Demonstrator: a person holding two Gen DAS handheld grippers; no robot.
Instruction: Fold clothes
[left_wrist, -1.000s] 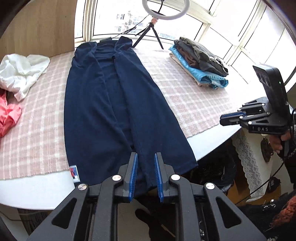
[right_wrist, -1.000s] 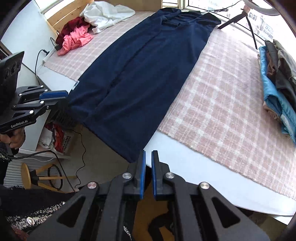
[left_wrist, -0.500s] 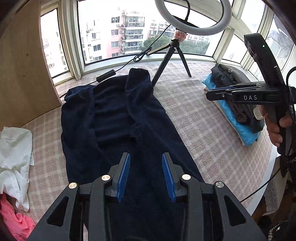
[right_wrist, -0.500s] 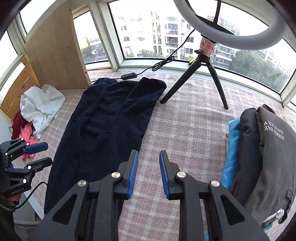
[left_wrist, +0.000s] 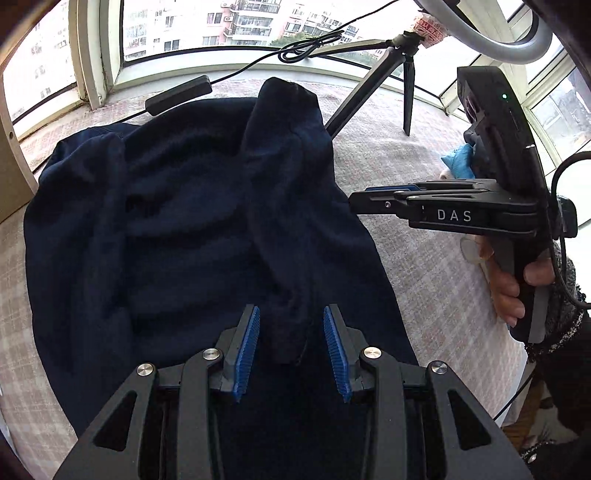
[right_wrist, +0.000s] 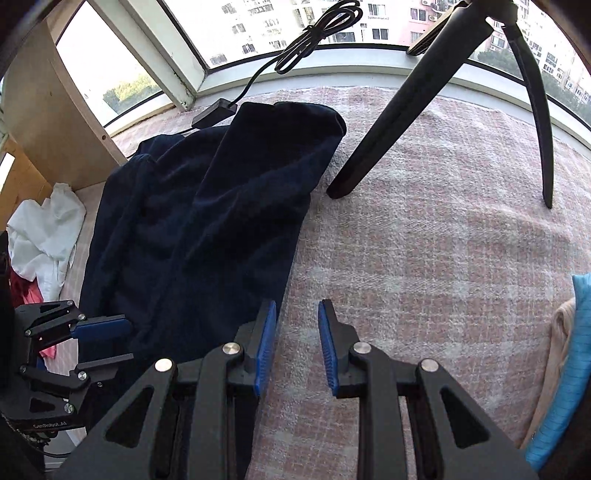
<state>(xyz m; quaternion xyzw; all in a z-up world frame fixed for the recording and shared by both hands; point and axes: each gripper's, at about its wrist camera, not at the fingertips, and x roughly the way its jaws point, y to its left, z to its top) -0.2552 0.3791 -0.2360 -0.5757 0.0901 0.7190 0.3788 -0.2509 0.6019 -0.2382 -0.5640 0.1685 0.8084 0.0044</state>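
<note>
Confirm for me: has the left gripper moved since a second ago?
Yes. The left gripper went from the near table edge up along the navy garment toward the window, closing on the tripod at the far end.

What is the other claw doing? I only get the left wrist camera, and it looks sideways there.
Observer: The right claw is open, with nothing between its blue pads.
Operator: Is it over the dark blue clothes?
Observer: No. Its gap is over the checked blanket, right beside the edge of the navy garment.
Operator: Are there more clothes on the left side?
Observer: Yes, a crumpled white garment lies beside the navy one, by the wooden panel.
</note>
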